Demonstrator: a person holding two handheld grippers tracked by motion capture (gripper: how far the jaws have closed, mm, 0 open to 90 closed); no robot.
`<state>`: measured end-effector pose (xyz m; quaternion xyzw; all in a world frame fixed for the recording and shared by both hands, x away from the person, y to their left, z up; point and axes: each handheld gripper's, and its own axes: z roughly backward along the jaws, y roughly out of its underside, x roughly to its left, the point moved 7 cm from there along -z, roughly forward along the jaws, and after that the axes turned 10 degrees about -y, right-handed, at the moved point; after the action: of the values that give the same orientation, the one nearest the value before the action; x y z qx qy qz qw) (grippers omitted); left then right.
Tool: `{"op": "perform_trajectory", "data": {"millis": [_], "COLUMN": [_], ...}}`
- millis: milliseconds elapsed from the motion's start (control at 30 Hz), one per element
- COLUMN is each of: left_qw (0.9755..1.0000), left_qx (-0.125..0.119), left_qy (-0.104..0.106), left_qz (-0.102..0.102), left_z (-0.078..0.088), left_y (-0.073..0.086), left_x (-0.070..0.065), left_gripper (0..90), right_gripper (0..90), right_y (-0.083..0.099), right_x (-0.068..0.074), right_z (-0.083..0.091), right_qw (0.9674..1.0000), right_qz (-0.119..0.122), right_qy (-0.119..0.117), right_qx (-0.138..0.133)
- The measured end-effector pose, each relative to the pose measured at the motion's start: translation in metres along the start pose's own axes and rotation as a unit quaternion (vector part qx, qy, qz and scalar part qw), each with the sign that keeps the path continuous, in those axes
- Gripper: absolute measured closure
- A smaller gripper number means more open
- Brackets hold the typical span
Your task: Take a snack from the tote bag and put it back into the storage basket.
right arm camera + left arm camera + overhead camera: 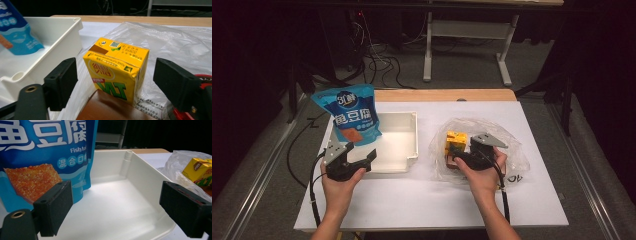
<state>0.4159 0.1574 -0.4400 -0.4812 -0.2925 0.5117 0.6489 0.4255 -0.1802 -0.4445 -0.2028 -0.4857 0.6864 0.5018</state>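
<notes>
Far left: blue snack pouch (348,114), printed "Fish tofu", standing upright at the left end of the white tray (412,135); lower edge inside the tray, leaning toward its left wall. In the left gripper view, same pouch (47,157) close ahead of the left pad, apparently not touching it; tray (140,177) floor bare behind.

Left gripper (357,157), in the left hand (339,187), at the near left corner of the tray. Jaws wide apart, nothing between the pads, nothing held.

Centre: white sheet (412,200) over the wooden table (442,95), tray resting on it.

Right of the tray: crumpled clear plastic bag (512,145) spread on the sheet, well clear of the tray wall. Yellow drink carton (456,141) upright on the bag.

Right gripper (460,151), in the right hand (484,177), over the bag, pointing toward the carton. In the right gripper view, carton (117,68) standing between the two black jaws, gaps visible on both sides, pads not pressing. Jaws spread, nothing gripped. Brown item (110,107) directly below the carton, identity unclear; red-printed object (203,80) at the right edge, under the plastic.
</notes>
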Motion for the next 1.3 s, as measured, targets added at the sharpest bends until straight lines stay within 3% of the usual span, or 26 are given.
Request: {"op": "perform_trajectory", "data": {"millis": [400,667,833,900,1100,1300], "left_qw": [1.0000,1.0000,1.0000,0.9999,0.9998,0.9995], "left_qx": [0.003,0.005,0.004,0.002,0.008,0.001], "left_qy": [0.003,0.004,0.007,0.008,0.017,0.026], "left_qz": [-0.002,-0.005,-0.004,-0.006,-0.011,-0.015], "left_z": [-0.001,-0.002,-0.002,-0.002,-0.005,-0.005], "left_y": [0.002,0.003,0.004,0.003,0.006,0.004], "left_x": [-0.002,-0.004,-0.008,-0.010,-0.017,-0.026], "left_gripper": [12.0,12.1,12.2,12.2,12.3,13.0], "right_gripper": [12.3,14.5,19.9,29.2,30.1,30.2], "right_y": [0.000,0.002,0.003,0.001,-0.002,-0.009], "right_x": [0.007,-0.001,-0.003,-0.002,-0.009,-0.009], "right_z": [-0.024,-0.039,-0.046,-0.044,-0.040,-0.034], "right_qw": [0.9985,0.9947,0.9927,0.9920,0.9943,0.9972], "right_qz": [-0.029,-0.039,-0.039,-0.029,-0.030,-0.013], "right_qy": [0.046,0.095,0.113,0.123,0.101,0.073], "right_qx": [0.008,0.012,0.009,0.004,0.015,0.005]}}
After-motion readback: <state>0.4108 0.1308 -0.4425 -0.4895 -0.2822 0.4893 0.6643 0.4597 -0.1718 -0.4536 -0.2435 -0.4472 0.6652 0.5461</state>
